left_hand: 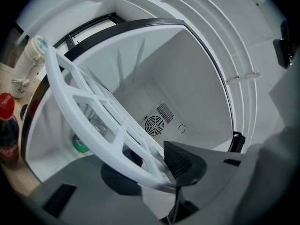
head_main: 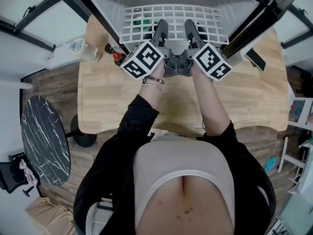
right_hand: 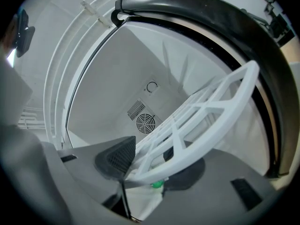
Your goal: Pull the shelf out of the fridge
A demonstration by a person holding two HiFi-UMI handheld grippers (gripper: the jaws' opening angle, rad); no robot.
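The person's arms reach over the worktop to the open fridge at its far edge. The left claw and right claw sit side by side, each clenched on the front rim of the white grid shelf. The shelf lies inside the fridge, with its rim at the mouth.

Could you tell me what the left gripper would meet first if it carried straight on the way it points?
The white shelf, whose front rim the left gripper clamps; behind it, probably the fridge's back wall.
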